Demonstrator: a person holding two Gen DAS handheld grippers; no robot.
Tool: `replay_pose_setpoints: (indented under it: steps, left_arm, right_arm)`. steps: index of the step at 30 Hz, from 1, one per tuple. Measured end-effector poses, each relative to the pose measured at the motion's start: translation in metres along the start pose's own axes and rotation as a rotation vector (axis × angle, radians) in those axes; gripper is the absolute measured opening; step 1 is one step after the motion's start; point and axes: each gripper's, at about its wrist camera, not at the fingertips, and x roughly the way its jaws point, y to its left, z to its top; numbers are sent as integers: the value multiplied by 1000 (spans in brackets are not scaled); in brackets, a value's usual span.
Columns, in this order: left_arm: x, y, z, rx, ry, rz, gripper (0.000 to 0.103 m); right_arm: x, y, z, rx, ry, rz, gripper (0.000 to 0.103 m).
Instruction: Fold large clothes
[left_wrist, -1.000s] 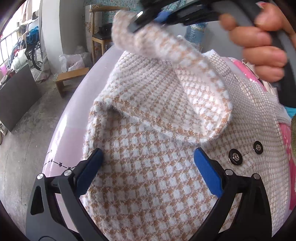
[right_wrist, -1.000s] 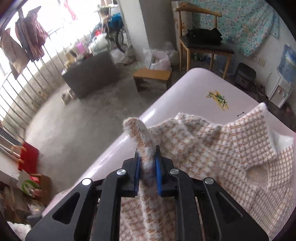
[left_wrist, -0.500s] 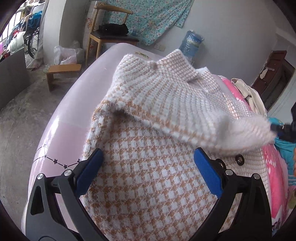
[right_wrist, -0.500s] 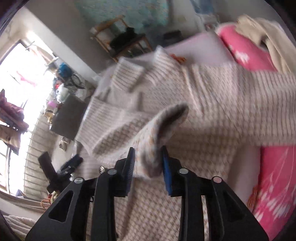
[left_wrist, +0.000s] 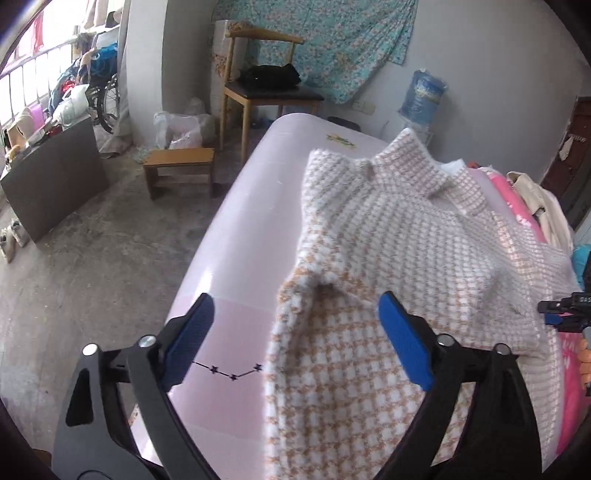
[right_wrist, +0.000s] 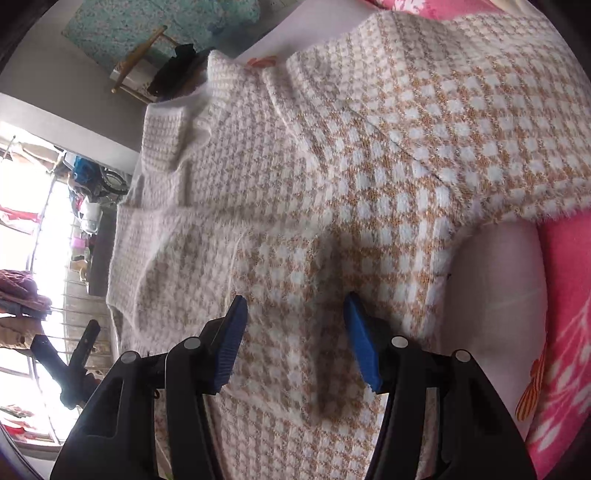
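Concrete floor (left_wrist: 85, 266) on the left with a wooden stool (left_wrist: 179, 166) and chair (left_wrist: 264, 88). Houndstooth coat (left_wrist: 388, 258) sprawls across the pale pink bed (left_wrist: 240, 236). Left gripper (left_wrist: 295, 339) closing, right gripper (right_wrist: 293, 336) opening, neither pinching fabric. No readable writing.

No lettering can be read — the water jug's (left_wrist: 422, 96) label and the mattress's (left_wrist: 251, 206) small printed mark are too blurred.
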Motion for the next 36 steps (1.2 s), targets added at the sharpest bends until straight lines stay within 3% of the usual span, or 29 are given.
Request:
replay_pose_setpoints:
  steps: [4,5,7,9,11,16,20,22,24,26,28,30,31,36]
  left_arm:
    - [15,7,-4,29,50,24,57]
    - [20,8,-5,39,61,31,51]
    - [29,11,-10,37,85,35,42]
    - [28,11,-13,45,60,40,42]
    - [27,11,-13,39,56,39,41]
    - [26,16,-13,-11,49,20,41]
    - [25,17,-14,-48,53,18,41]
    - [23,19,-14,-72,58,20,41]
    - [19,20,-14,-90,52,36,41]
    - [17,22,-14,-104,46,45,41]
    - [17,24,-15,-114,45,49,41]
    - [18,24,-16,-122,48,47,38]
    - [19,24,-16,-123,51,47,31]
    - [22,22,-16,-112,65,32,15]
  right_arm:
    - [6,8,-8,14,74,48,43]
    - [9,10,-10,-5,76,25,40]
    - [11,18,-13,-43,66,-36,24]
    - [12,27,-12,-64,65,-62,9]
    - [5,49,-8,-121,33,-90,8]
    - [-25,163,35,-319,-85,6,8]
    - [-24,303,69,-515,-131,125,8]
    - [-33,378,70,-607,-130,257,8]
    - [-59,441,55,-731,-193,364,8]
    - [-89,472,38,-831,-277,433,8]
    - [-108,472,32,-856,-318,457,8]
    - [-112,446,39,-838,-345,401,8]
    - [-108,425,46,-812,-352,356,8]
    - [-65,262,81,-514,-256,147,8]
